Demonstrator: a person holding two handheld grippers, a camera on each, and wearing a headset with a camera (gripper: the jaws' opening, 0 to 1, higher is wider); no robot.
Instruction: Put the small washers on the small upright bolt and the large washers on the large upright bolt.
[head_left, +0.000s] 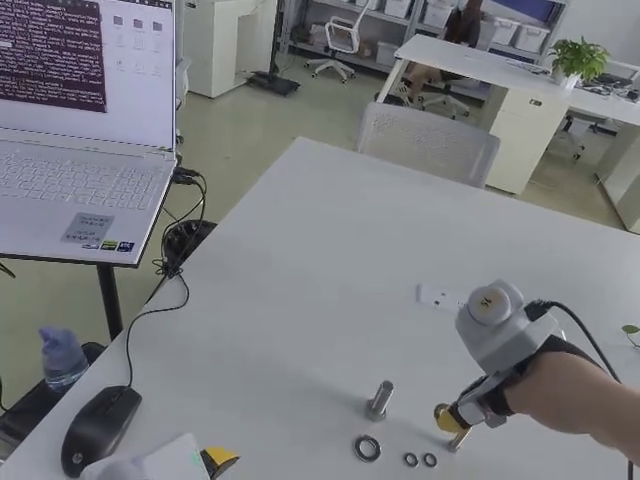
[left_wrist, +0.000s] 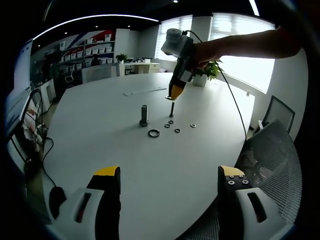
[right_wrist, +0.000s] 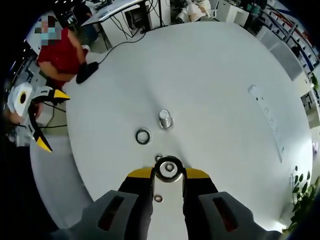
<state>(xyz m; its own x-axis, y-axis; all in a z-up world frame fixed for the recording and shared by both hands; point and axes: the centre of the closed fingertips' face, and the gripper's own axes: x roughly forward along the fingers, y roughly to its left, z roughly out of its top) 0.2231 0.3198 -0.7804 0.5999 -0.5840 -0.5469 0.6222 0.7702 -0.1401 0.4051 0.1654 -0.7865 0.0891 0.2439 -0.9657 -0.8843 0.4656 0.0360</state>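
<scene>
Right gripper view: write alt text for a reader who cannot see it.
The right hand-held gripper pinches a washer above a white table. Beyond it are a large upright bolt and a large washer lying flat; the left hand-held gripper, open, is at the left edge.

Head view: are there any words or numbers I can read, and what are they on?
Laptop screen: rows of text, too small to read.
Laptop stickers: blurred, unreadable.
White strip on the table: markings too small to read.
Nothing here reads clearly.
</scene>
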